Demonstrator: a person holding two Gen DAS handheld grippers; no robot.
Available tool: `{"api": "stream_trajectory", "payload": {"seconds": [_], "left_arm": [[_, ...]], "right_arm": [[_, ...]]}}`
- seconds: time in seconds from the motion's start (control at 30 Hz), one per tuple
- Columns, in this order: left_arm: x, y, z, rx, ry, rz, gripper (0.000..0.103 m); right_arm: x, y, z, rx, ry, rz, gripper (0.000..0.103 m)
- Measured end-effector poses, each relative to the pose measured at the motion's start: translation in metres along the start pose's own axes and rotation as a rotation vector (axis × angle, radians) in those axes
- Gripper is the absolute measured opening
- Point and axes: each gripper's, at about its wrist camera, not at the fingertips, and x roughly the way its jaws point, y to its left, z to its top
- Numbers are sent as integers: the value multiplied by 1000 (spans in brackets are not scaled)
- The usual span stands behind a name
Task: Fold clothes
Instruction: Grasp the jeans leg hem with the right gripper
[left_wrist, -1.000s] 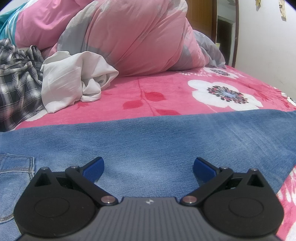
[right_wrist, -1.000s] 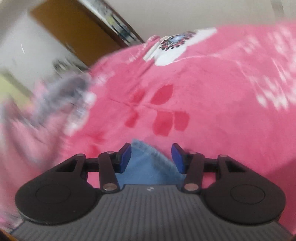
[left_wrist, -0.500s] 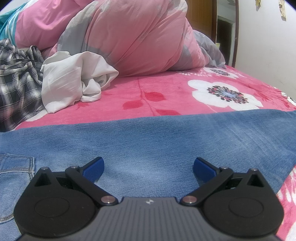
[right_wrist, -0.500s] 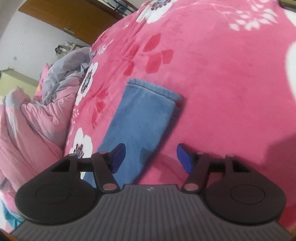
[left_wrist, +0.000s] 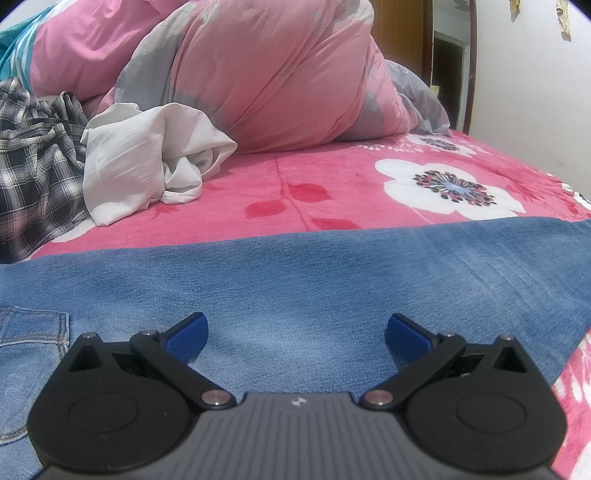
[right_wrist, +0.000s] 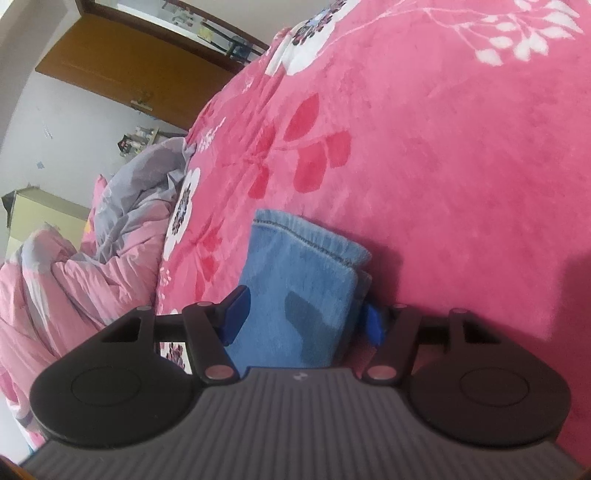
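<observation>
Lowered since a second ago, right gripper with jaws just widened, now spread astride the leg hem end of the jeans, right pad tucked at the denim's side edge, not yet pinching. Left gripper unmoved, jaws spread wide over the denim spread flat across the bed. Best closing squarely on both hem layers before lifting, keeping the cuff edges aligned; left side steadying the upper part.
</observation>
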Motion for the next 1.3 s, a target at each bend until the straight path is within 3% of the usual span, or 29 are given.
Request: {"api": "stream_trajectory", "payload": {"seconds": [0.6,0.8,0.87,0.93,1.17,1.3], "left_arm": [[2,-5,2,22,19,21,103],[3,-6,3,29,24,29,103],[3,-6,3,30,24,30,103],[3,-6,3,30,24,30,103],[3,-5,2,28,23,28,103],[3,-5,2,28,22,28,103]], "right_arm": [[-15,-5,-20,-3,0,11,50],[-7,-14,-10,52,-14,31,34],[-3,-19,-9,67,-20,31,14],[0,-26,-8,86,-24,42,8],[-9,-9,-12,32,-42,15,6],[-19,5,-18,22,-47,74,4]]}}
